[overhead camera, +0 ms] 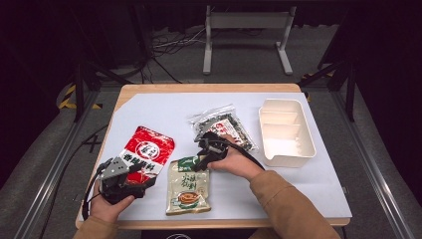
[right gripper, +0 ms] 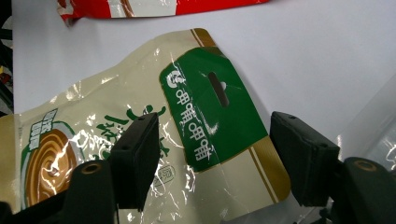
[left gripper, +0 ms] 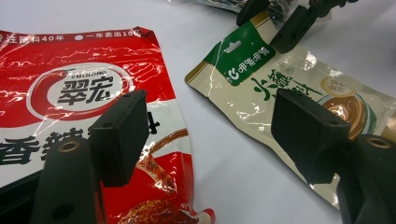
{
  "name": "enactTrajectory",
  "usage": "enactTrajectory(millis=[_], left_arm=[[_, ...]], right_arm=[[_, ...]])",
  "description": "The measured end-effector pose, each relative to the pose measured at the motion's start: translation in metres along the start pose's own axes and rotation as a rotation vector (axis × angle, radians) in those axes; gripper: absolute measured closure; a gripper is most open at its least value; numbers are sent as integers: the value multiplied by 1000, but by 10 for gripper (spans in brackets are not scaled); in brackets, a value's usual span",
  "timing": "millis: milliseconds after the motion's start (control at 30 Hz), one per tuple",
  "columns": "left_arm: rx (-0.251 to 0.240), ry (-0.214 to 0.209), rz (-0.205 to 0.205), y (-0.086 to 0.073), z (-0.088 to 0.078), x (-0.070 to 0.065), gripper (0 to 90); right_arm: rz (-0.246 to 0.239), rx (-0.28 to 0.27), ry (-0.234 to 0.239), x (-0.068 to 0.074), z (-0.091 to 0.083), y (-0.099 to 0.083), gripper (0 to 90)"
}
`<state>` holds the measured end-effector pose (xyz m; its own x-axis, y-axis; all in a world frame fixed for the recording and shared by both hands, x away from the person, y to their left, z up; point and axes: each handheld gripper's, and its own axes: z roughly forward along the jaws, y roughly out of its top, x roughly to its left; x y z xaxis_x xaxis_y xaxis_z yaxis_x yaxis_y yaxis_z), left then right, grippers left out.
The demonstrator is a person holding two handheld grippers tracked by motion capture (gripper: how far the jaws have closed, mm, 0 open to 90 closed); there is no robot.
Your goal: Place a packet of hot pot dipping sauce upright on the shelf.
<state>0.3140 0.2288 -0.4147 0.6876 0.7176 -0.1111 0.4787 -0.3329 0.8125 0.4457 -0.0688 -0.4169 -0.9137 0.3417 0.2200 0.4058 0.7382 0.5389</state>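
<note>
While both stand apart: right gripper (overhead camera: 203, 162) straddles cream-and-green foil pouch (overhead camera: 188, 186); left gripper (overhead camera: 142, 180) over red-and-white foil packet (overhead camera: 148, 148), near table's (overhead camera: 149, 90) front edge.

Red packet (left gripper: 70, 93): "翠宏", "CUIHONG"; cream packet (left gripper: 280, 93): "甲青甲青".

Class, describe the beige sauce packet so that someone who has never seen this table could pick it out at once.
Start at the white tray on the table's right, then look left past the clear packet of dark pieces to the near edge. The beige packet lies there, right of the red packet. It alone has a green header with a hang slot.
</note>
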Motion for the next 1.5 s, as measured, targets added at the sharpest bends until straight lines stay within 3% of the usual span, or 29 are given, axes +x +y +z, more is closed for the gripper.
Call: enactTrajectory(millis=[133,433,567,733,867,1233,1367,1500], left_arm=[[1,3,5,0,0,1,280],[6,5,6,0,2,0,279],[5,3,4,1,3,-1,278],[7,5,3,1,3,0,275],[12,6,10,1,3,0,274],[10,8,9,1,3,0,272],[8,7,8,1,3,0,272],[12,8,9,1,3,0,272]], right_arm=[[-4,-4,-2,3,-3,0,372],[-61,-7,-8,15,-13,1,500],[-95,23,-16,18,-14,0,613],[-123,54,-23,22,-16,-1,671],[-146,90,4,24,-12,-2,694],[-185,166,-34,24,6,-3,686],[-198,177,-72,23,9,-2,791],[-206,168,-79,22,9,-3,846]])
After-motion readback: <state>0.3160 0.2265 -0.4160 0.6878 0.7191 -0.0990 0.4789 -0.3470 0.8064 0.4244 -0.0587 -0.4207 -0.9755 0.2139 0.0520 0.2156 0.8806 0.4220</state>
